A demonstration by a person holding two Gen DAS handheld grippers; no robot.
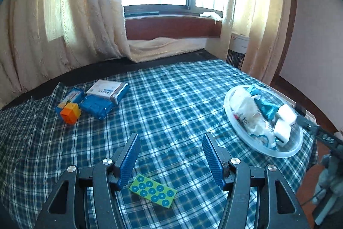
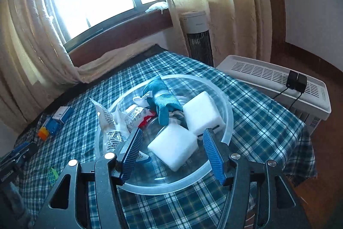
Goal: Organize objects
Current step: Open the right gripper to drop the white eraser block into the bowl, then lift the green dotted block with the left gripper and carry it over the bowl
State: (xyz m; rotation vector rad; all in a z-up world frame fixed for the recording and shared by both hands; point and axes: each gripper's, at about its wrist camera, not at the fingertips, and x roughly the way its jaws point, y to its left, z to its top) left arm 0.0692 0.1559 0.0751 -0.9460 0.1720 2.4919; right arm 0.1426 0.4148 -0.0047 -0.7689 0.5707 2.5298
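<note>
On the blue plaid cloth [image 1: 171, 100] a green card with blue dots [image 1: 153, 190] lies just below my left gripper [image 1: 170, 138], which is open and holds nothing. At the far left sit an orange cube [image 1: 69, 114], blue boxes [image 1: 96, 106] and a white box [image 1: 107, 89]. My right gripper [image 2: 173, 132] hangs over a clear bowl [image 2: 227, 108]. It is open, and a white block [image 2: 172, 148] lies between its fingers without touching the pads. A second white block [image 2: 202, 113], a teal cloth [image 2: 163, 100] and a white printed packet [image 2: 111, 121] also lie in the bowl.
A white slatted appliance [image 2: 278, 83] with a black adapter [image 2: 297, 79] on top stands close to the table's right edge. Behind it is a tower fan [image 2: 199, 40]. Cream curtains [image 1: 75, 25] hang along the table's far side under the window.
</note>
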